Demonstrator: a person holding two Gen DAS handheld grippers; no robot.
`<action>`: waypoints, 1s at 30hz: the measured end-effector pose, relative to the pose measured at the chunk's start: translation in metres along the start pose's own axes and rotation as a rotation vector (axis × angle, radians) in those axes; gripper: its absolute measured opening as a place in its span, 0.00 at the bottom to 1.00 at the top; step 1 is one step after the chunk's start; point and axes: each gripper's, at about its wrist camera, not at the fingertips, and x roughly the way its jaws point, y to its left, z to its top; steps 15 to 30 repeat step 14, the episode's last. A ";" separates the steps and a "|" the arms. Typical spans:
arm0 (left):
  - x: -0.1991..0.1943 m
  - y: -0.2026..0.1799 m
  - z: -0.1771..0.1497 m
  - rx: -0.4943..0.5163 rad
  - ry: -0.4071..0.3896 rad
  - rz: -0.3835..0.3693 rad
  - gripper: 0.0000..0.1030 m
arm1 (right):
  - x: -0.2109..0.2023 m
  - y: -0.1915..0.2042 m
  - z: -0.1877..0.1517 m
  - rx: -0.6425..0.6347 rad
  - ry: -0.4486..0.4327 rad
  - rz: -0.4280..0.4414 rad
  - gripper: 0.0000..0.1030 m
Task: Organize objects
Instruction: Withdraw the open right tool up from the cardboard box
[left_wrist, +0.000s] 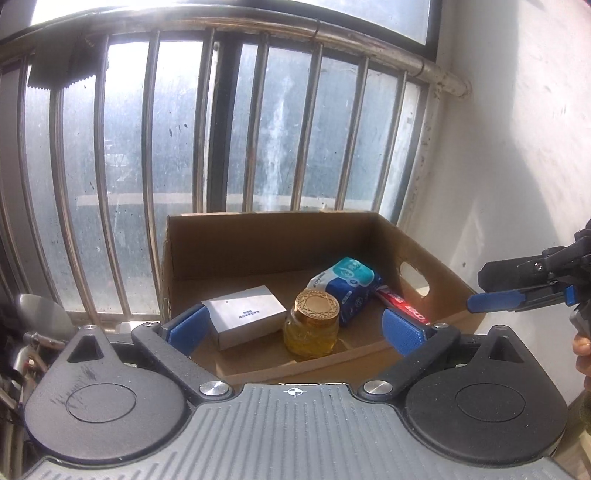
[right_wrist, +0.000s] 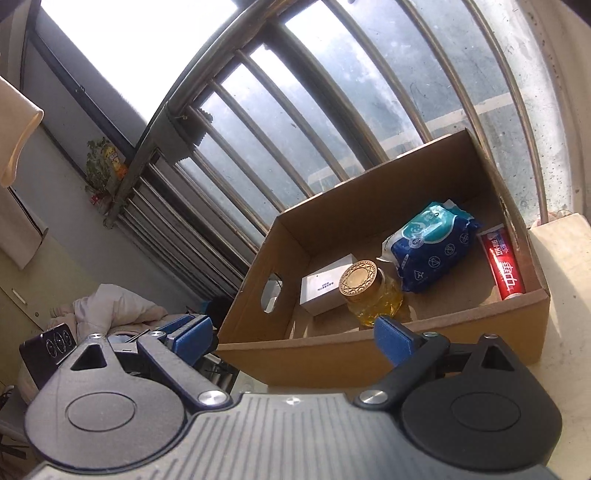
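An open cardboard box holds a white carton, a yellow glass jar with a gold lid, a blue wipes pack and a red toothpaste tube. My left gripper hangs open just in front of the box's near wall, nothing between its blue pads. Open as well, my right gripper sits before the near wall at the box's left corner. It also shows at the right edge of the left wrist view, beside the box.
The box stands against a barred window and next to a white wall. A pale ledge lies right of the box. Bedding and a dark device lie at lower left. A person's finger shows at right.
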 end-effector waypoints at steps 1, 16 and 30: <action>0.007 0.000 0.002 0.015 0.001 0.001 0.93 | 0.005 -0.001 0.004 0.001 0.005 0.000 0.91; 0.090 0.034 0.008 -0.099 0.229 -0.065 0.62 | 0.079 -0.040 0.052 0.057 0.114 -0.041 0.60; 0.090 0.034 0.008 -0.099 0.229 -0.065 0.62 | 0.079 -0.040 0.052 0.057 0.114 -0.041 0.60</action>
